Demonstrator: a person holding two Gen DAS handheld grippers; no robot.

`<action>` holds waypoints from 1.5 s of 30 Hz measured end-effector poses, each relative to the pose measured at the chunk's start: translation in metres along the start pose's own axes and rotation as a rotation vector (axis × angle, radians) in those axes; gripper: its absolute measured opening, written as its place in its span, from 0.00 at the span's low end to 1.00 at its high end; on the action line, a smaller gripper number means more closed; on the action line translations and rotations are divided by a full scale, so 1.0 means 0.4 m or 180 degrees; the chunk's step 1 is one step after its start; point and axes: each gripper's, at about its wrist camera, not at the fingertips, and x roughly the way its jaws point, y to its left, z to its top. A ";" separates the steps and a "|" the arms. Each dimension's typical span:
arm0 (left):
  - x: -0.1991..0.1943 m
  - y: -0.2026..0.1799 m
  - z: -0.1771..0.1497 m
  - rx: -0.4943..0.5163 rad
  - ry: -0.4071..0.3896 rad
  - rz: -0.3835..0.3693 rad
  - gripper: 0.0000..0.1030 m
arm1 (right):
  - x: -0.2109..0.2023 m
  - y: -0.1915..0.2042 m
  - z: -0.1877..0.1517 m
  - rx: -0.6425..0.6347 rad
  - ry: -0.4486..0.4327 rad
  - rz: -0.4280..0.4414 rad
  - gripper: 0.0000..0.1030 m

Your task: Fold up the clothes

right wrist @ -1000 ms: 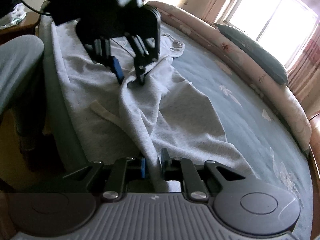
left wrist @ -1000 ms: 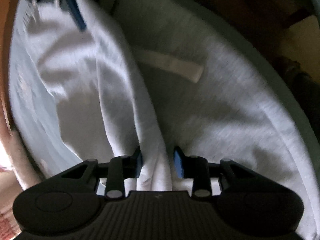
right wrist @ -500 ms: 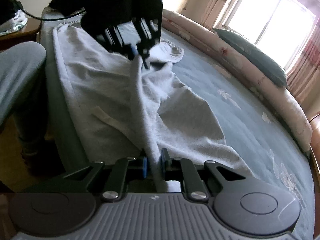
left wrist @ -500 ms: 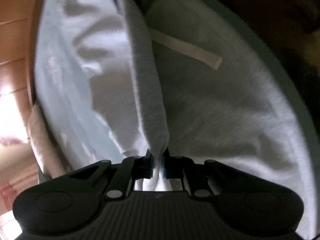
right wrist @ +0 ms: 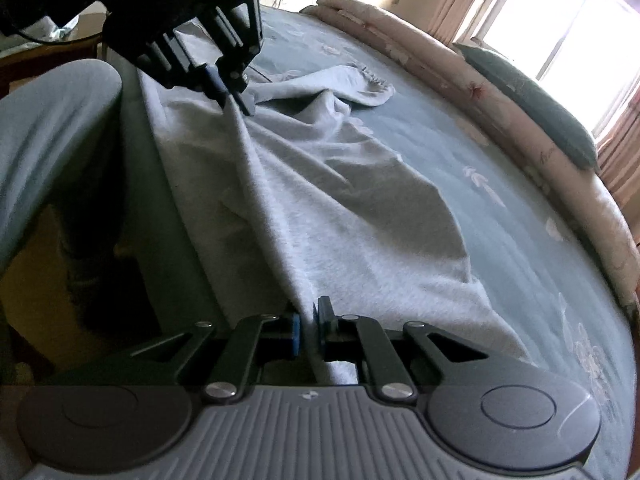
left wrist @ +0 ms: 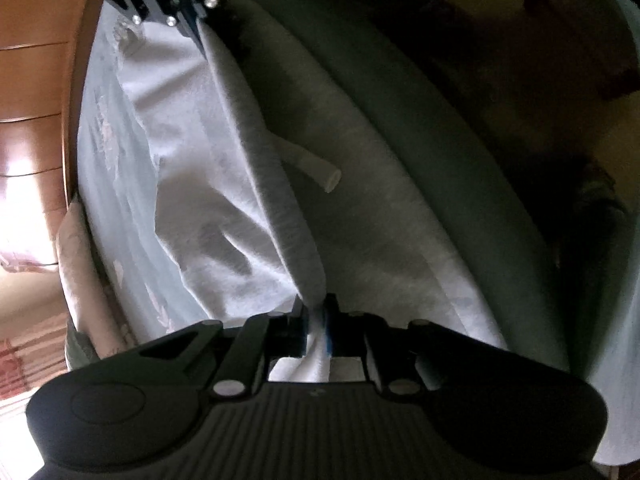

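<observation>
A grey garment [right wrist: 328, 208] of soft, fleecy knit is being held over the near edge of a bed [right wrist: 520, 264], which is covered by a smooth blue-green sheet printed with pale flowers. The left gripper [left wrist: 316, 324] is being kept clamped on a bunched ridge of the cloth between its blue pads. The right gripper [right wrist: 307, 326] is likewise being pinched shut on the same ridge, which is being stretched taut as a long rounded fold between the two tools. A flat pale drawstring [left wrist: 316, 164] is being left lying loose on the cloth beside the fold. The far hem is being left rumpled, with a frilled edge. A rolled pink quilt [right wrist: 500, 92] is bordering the far side of the bed, and a broad stretch of bare sheet is being left between it and the garment.
</observation>
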 end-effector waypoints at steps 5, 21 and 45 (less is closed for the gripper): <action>-0.029 -0.001 -0.001 -0.0220 -0.0100 0.0036 0.05 | -0.029 -0.014 0.012 0.0010 -0.0026 0.0000 0.08; -0.038 -0.025 -0.004 -0.0744 -0.0191 -0.0142 0.15 | -0.043 -0.025 -0.020 0.0336 0.0183 0.0173 0.35; 0.091 0.235 0.036 -0.3050 -0.0826 -0.0088 0.33 | -0.267 -0.303 -0.369 0.3585 0.0024 -0.0848 0.46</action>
